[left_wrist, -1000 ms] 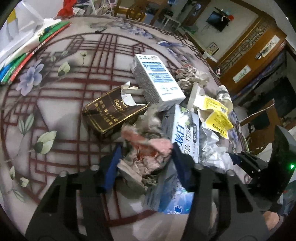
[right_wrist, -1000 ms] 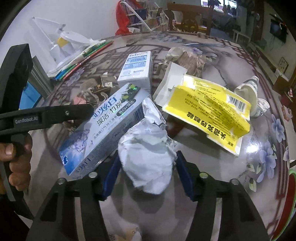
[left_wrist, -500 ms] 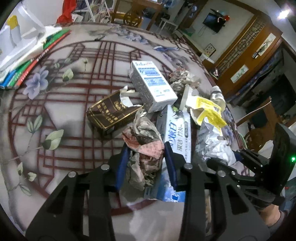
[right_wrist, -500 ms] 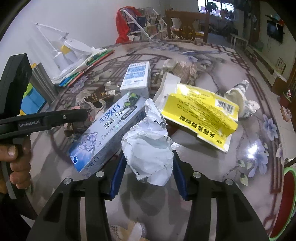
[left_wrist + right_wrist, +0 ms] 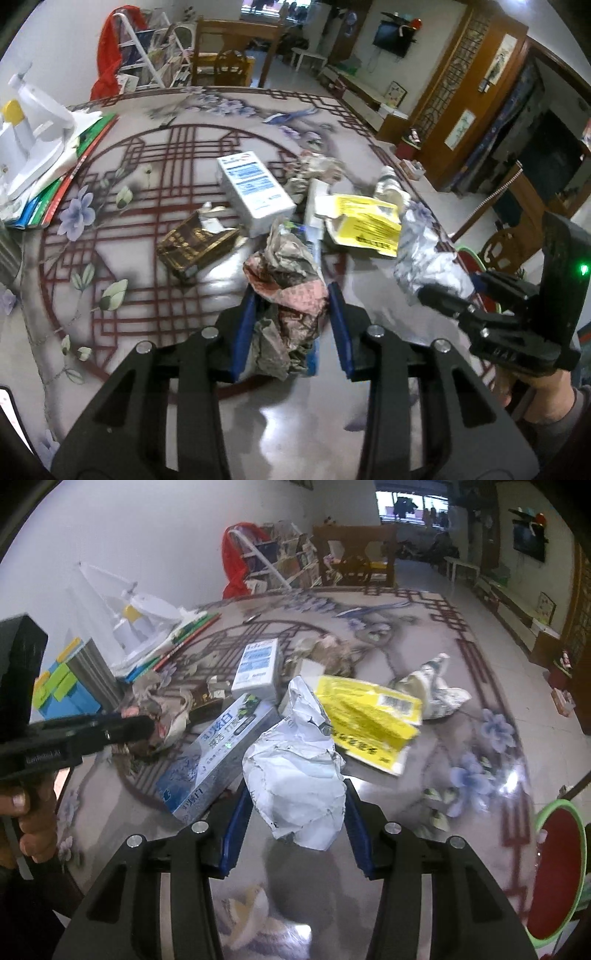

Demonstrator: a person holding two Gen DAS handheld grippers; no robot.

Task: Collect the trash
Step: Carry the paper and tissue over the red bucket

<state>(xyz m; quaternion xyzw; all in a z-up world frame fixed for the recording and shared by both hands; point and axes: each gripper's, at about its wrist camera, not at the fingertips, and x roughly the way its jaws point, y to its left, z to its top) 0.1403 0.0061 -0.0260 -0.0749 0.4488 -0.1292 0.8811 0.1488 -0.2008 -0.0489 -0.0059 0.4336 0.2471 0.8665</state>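
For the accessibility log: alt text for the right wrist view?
Right hand-held gripper clamps a crumpled white paper wad above a floral glass-topped table. Behind lie a long blue-white toothpaste box and a torn yellow paper packet.

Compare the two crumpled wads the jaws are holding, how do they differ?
The wad in the left gripper is a mottled pink, brown and grey wrapper; the wad in the right gripper is plain white paper with faint print. The mottled wrapper looks soft and ragged, hanging below the pads; the white paper has crisp, angular creases and rises to a peak. Both are crumpled and pinched between blue pads.
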